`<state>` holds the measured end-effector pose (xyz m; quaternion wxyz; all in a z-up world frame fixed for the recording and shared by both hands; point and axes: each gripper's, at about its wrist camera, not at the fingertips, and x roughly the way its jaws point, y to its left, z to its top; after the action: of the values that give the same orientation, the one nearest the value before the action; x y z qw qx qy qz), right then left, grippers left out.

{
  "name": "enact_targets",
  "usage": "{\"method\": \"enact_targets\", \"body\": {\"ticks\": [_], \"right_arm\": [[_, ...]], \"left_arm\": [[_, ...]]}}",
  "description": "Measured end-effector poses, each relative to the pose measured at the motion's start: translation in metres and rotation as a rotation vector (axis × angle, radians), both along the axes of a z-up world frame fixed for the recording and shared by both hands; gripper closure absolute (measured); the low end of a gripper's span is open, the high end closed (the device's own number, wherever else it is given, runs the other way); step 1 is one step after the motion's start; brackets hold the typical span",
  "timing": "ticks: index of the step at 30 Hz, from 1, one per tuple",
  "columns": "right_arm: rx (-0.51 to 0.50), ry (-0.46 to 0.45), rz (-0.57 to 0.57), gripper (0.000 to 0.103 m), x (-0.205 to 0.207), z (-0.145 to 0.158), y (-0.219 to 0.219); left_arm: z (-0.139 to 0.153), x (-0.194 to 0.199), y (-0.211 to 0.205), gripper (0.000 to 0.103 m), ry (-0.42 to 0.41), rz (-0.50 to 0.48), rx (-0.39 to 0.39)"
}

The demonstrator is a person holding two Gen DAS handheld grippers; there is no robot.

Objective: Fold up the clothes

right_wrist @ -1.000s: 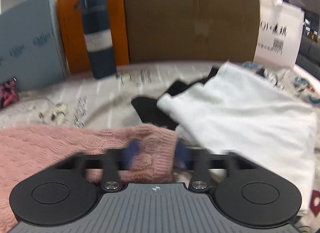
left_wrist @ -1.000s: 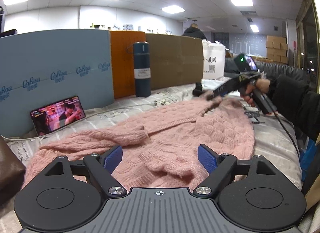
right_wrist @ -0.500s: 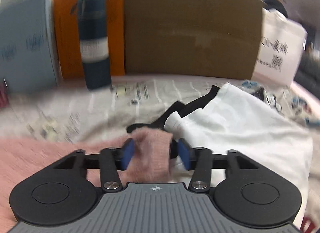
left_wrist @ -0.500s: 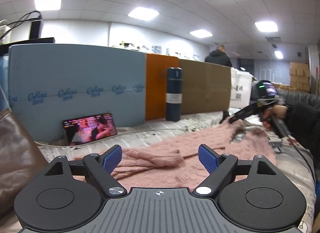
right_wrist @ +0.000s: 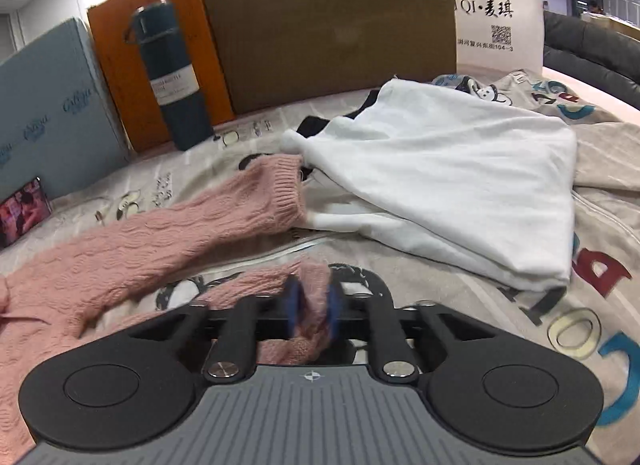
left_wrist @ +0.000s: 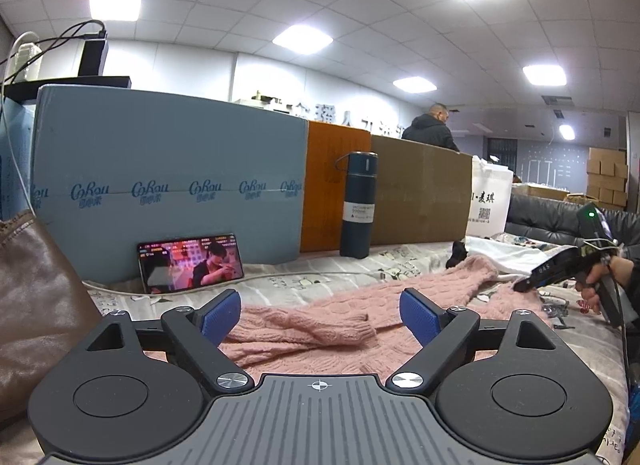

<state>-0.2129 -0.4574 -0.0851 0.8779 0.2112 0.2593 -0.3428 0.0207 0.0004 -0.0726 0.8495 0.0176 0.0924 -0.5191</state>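
A pink cable-knit sweater (left_wrist: 320,329) lies spread on the printed bed sheet (left_wrist: 320,269). My left gripper (left_wrist: 320,311) is open and empty, held above the sweater near one folded sleeve. My right gripper (right_wrist: 312,305) is shut on an edge of the pink sweater (right_wrist: 160,237). The other sleeve stretches away from it to the upper left, its cuff (right_wrist: 284,193) against a white garment. The right gripper also shows in the left wrist view (left_wrist: 524,285) at the sweater's far right edge.
A white garment (right_wrist: 460,185) over a black one lies right of the sweater. A dark blue flask (left_wrist: 358,205), a phone (left_wrist: 190,261), a blue board, orange and brown cardboard panels and a white bag (right_wrist: 496,17) line the back. A brown leather bag (left_wrist: 36,305) sits left.
My right gripper let go of the sleeve cuff, drew back and shut on another edge of the sweater. My left gripper rose and tilted up, staying open.
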Motion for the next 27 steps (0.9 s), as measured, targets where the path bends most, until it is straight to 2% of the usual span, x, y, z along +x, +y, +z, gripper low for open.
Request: {"method": "enact_targets", "body": {"ticks": [4, 5, 9, 13, 14, 15, 16, 19, 22, 24, 27], "right_arm": [[-0.095, -0.049, -0.045, 0.094, -0.019, 0.026, 0.016], [-0.101, -0.036, -0.052, 0.094, -0.020, 0.026, 0.016], [-0.119, 0.022, -0.077, 0.094, -0.024, 0.023, 0.013], [-0.087, 0.090, -0.093, 0.092, -0.019, -0.006, 0.008], [-0.102, 0.089, -0.113, 0.079, -0.020, -0.004, 0.010], [-0.118, 0.087, -0.134, 0.057, -0.021, -0.001, 0.013], [-0.156, 0.089, -0.153, 0.050, -0.020, 0.004, 0.018], [-0.270, 0.065, -0.156, 0.048, -0.015, 0.023, 0.039], [-0.273, -0.040, -0.068, 0.048, -0.004, 0.041, 0.063], [-0.217, -0.121, 0.047, 0.048, 0.007, 0.047, 0.078], [-0.004, -0.224, 0.275, 0.048, 0.029, 0.042, 0.093]], "left_arm": [[0.000, 0.004, 0.004, 0.014, 0.012, 0.035, -0.010], [0.000, 0.004, 0.005, 0.014, 0.014, 0.045, -0.011], [0.002, 0.004, 0.007, 0.014, 0.004, 0.080, 0.004], [0.007, 0.000, 0.018, 0.013, -0.021, 0.131, 0.005], [0.008, -0.001, 0.023, 0.013, -0.027, 0.147, 0.006], [0.009, -0.003, 0.028, 0.013, -0.034, 0.164, 0.014], [0.009, -0.005, 0.032, 0.013, -0.043, 0.185, 0.030], [0.007, -0.012, 0.038, 0.013, -0.068, 0.203, 0.090], [0.004, -0.021, 0.027, 0.011, -0.093, 0.133, 0.166], [0.002, -0.028, 0.009, 0.011, -0.129, 0.075, 0.241], [-0.005, -0.028, -0.022, 0.011, -0.168, 0.000, 0.385]]}}
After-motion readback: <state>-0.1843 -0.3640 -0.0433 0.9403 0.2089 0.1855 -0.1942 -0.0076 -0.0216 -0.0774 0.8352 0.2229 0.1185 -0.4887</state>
